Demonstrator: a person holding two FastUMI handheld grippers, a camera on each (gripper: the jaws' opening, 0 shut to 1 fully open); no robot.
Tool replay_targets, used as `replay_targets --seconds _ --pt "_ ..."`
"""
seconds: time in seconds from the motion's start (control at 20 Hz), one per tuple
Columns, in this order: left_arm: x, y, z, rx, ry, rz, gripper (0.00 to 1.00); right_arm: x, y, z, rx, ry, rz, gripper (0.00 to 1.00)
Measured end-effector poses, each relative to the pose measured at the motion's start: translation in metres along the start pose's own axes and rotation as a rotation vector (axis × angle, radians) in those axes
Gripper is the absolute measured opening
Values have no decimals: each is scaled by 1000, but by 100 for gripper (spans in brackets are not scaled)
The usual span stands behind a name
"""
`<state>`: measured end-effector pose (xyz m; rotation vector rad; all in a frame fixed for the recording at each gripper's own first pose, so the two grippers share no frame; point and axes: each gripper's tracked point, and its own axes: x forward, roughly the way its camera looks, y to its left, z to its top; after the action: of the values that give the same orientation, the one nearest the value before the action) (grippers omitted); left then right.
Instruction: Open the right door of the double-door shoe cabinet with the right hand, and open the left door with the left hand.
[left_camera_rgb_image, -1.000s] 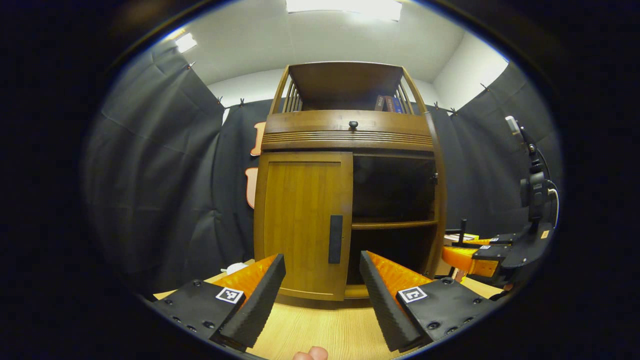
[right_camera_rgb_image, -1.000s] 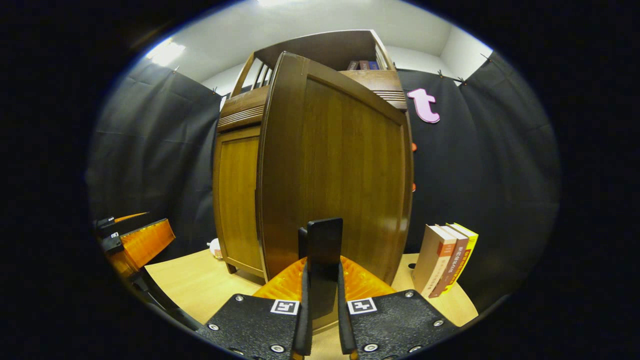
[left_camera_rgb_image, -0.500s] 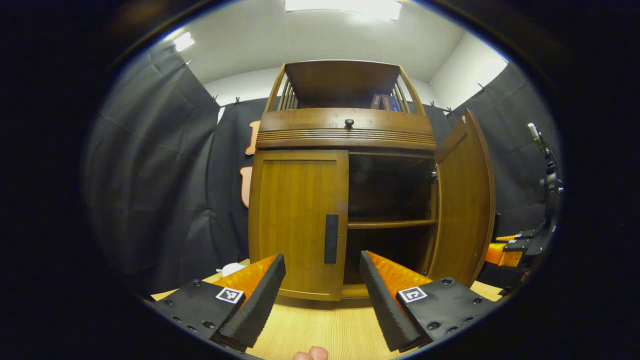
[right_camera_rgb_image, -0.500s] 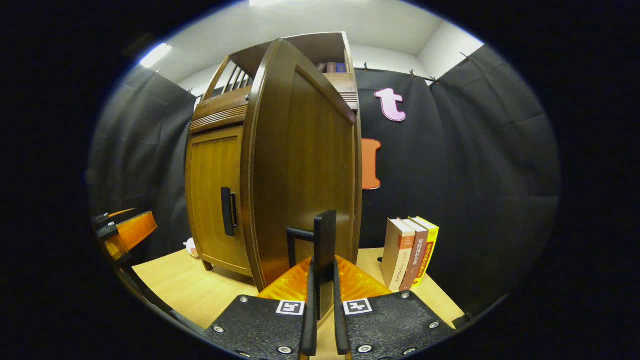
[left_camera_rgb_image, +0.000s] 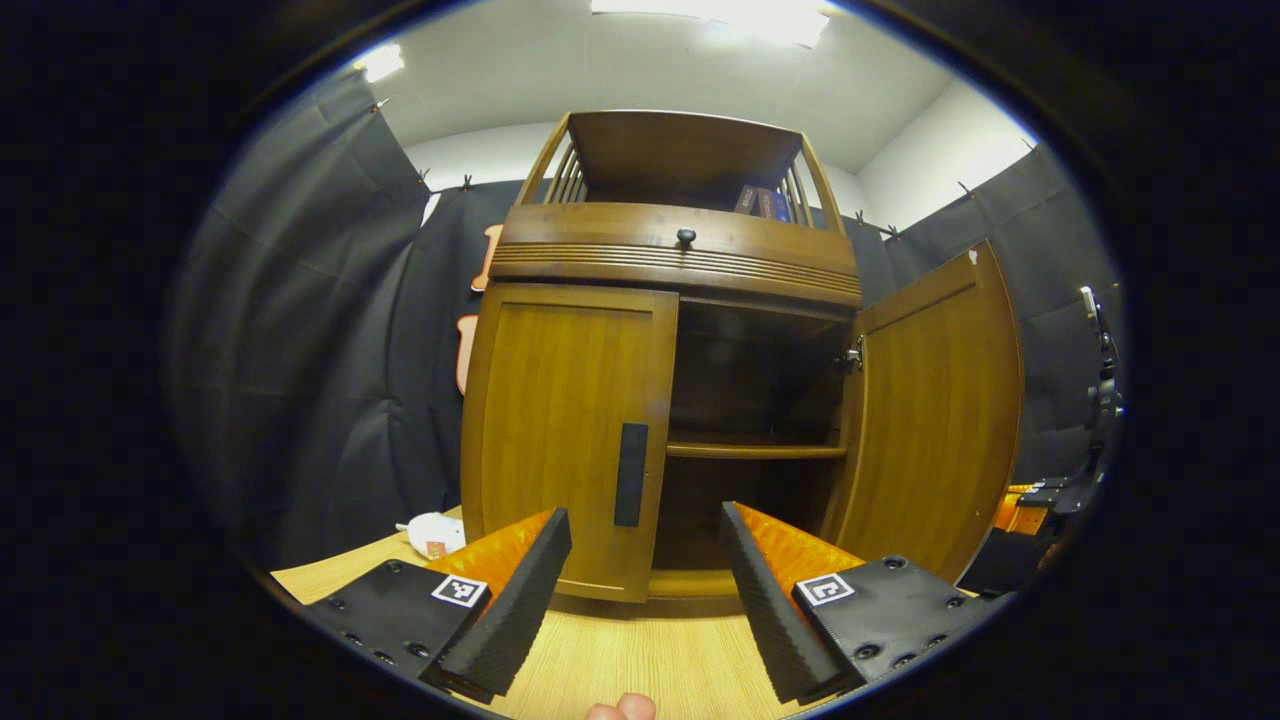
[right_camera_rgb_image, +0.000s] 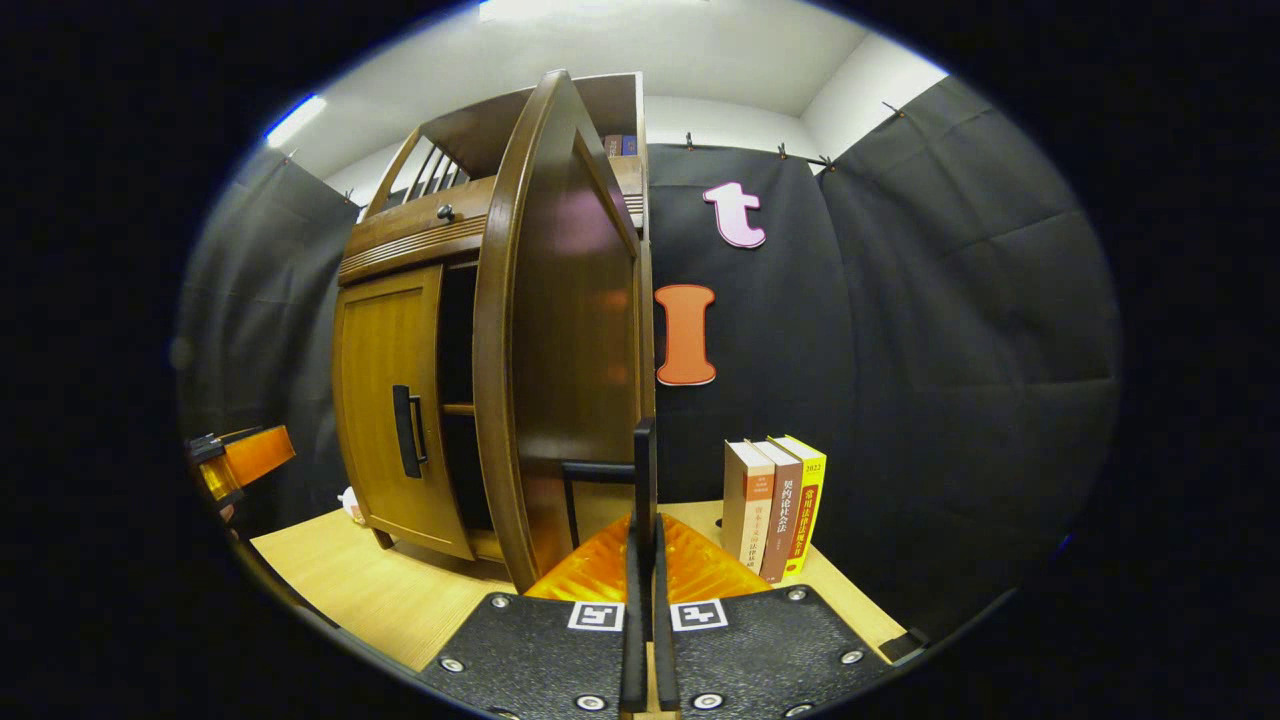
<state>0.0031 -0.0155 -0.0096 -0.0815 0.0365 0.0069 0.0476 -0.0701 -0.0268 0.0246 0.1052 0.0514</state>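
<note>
Right gripper (right_camera_rgb_image: 645, 640): fingers pressed nearly together, clamped on the black handle (right_camera_rgb_image: 645, 470) of the right door (right_camera_rgb_image: 560, 330). The handle is a flat vertical bar, seen edge-on between the pads, with a short horizontal post joining it to the door face. In the left gripper view this gripper (left_camera_rgb_image: 1020, 510) shows at the far right, just past the door's free edge.

Left gripper (left_camera_rgb_image: 645, 590): fingers spread wide, holding nothing. It hovers above the table (left_camera_rgb_image: 620, 660), short of the cabinet (left_camera_rgb_image: 680, 260), with the left door's handle (left_camera_rgb_image: 631, 474) showing in the gap between the fingers. Not touching it. In the right gripper view it (right_camera_rgb_image: 240, 465) shows at the far left, orange and black.

Right door: open, swung out well off the cabinet front on hinges at its right side. Tall panel, long axis vertical, medium-brown wood with a framed border and a curved top edge. Inner face (left_camera_rgb_image: 930, 420) turned toward the left gripper.

Left door (left_camera_rgb_image: 565, 430): closed, flush with the front. Same wood, vertical grain. Its handle is a black vertical bar near the door's right edge, below mid-height.

Cabinet stands on the table against the cloth wall. Dark interior, one horizontal shelf (left_camera_rgb_image: 755, 451) exposed. Above the doors, a ribbed drawer front with a small dark knob (left_camera_rgb_image: 686, 237); above that, an open railed shelf.

Three upright books (right_camera_rgb_image: 775, 505) on the table to the cabinet's right. A small white object (left_camera_rgb_image: 432, 532) at its left foot; cannot tell what it is.
</note>
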Motion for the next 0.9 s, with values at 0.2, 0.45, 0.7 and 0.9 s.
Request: replay_targets --seconds 0.2,0.45,0.7,0.9 --pt "14 11 6 -1 -24 14 97 0 -16 -1 -50 28 81 3" --pt "35 22 -8 -40 32 22 98 3 -36 -1 4 52 135 3" --pt "59 31 -5 -12 14 40 97 3 -41 -1 19 32 175 9" --pt "69 31 1 -32 0 33 98 -6 -40 -11 59 50 164 7"
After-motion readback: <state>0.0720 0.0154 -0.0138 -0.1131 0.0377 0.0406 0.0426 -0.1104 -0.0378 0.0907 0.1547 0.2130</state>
